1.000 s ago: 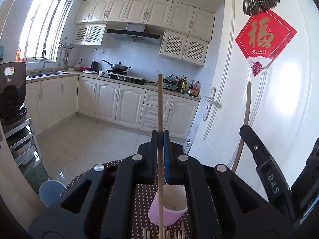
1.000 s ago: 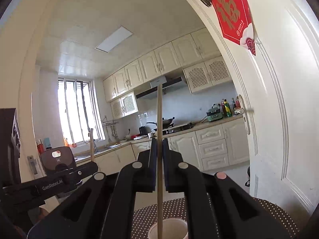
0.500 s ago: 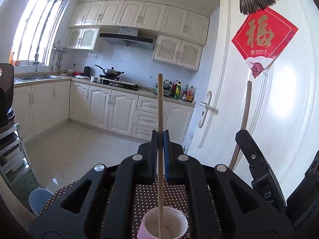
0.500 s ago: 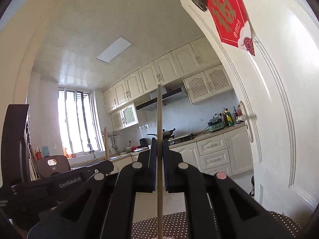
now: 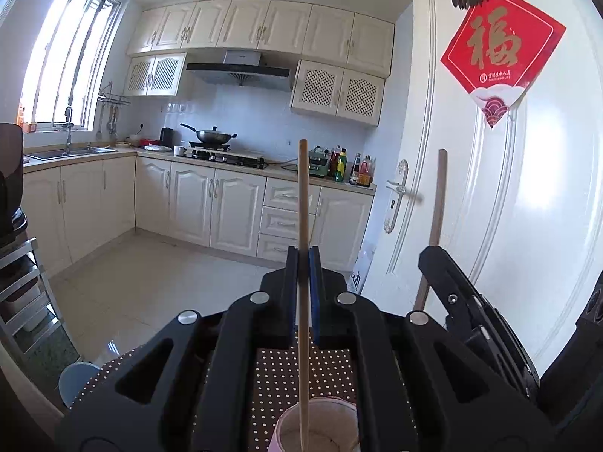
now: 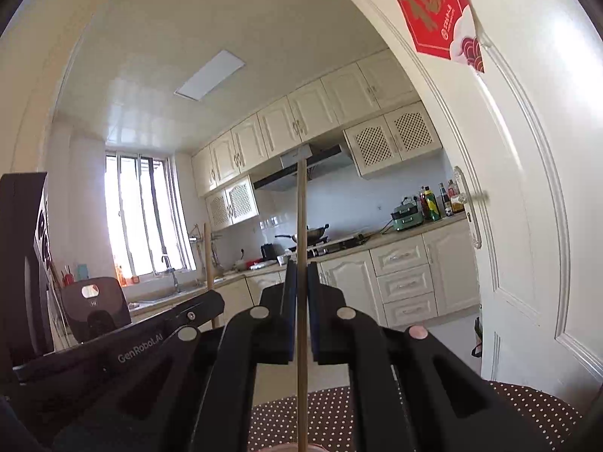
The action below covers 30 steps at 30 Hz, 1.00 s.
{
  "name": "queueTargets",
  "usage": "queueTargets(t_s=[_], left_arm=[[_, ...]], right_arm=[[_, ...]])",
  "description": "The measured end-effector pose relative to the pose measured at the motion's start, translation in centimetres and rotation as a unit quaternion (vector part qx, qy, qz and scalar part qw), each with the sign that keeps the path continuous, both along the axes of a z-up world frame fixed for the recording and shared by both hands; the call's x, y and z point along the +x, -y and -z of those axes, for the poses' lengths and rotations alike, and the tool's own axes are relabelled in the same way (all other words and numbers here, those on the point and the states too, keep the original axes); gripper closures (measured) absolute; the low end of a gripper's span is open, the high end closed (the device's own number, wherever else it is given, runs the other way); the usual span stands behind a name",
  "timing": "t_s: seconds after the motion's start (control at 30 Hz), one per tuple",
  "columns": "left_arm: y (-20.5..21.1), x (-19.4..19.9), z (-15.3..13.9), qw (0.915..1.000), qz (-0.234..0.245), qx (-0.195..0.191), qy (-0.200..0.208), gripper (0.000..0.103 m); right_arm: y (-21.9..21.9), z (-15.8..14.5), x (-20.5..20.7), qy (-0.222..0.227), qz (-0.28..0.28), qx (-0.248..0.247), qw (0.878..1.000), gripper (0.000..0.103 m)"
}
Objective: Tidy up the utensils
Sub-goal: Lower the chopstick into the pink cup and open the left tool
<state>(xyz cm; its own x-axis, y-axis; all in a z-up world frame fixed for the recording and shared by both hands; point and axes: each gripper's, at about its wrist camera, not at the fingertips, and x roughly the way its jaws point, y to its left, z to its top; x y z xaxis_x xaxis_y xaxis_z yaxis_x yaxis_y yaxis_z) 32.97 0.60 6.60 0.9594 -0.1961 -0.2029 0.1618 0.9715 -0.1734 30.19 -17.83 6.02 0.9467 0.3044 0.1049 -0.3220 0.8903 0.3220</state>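
My left gripper [image 5: 303, 260] is shut on a pale wooden chopstick [image 5: 302, 203] that stands upright. The stick's lower part runs down into the mouth of a pink cup [image 5: 320, 427] at the bottom edge, its tip cut off by the frame. The cup stands on a brown cloth with white dots [image 5: 286, 373]. My right gripper [image 6: 301, 267] is shut on a second upright chopstick [image 6: 300, 218]. The right gripper [image 5: 456, 293] shows beside the left one in the left wrist view, holding its stick [image 5: 437, 203]. The left gripper [image 6: 158, 335] and its stick [image 6: 208, 256] appear at the left of the right wrist view.
A white door [image 5: 501, 226] with a red paper sign [image 5: 501, 52] stands close on the right. A metal rack [image 5: 22, 293] and a pale blue tub [image 5: 75, 380] sit at the left beyond the table's edge. A black appliance [image 6: 94, 309] stands behind the left gripper.
Both grippers have moved forward and a little down, still shut on their sticks. The pink cup has slid lower in the left wrist view and out of the right wrist view.
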Motion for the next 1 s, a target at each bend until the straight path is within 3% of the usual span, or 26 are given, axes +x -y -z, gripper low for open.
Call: queueTargets(t_s=[0.37, 0.6, 1.0], left_arm=[[-0.6, 1.1, 3.1, 0.9992, 0.019, -0.003, -0.036, 0.097], [-0.8, 1.5, 4.7, 0.9975, 0.035, 0.003, -0.062, 0.097], [-0.9, 2.0, 6.3, 0.9939, 0.067, 0.005, -0.088, 0.097]], right_arm=[[-0.1, 1.4, 1.8, -0.084, -0.031, -0.04, 0.995, 0.098], [-0.4, 2.2, 2.6, -0.144, -0.071, -0.061, 0.985, 0.098], [-1.8, 2.9, 2.9, -0.195, -0.088, -0.094, 0.972, 0.098]])
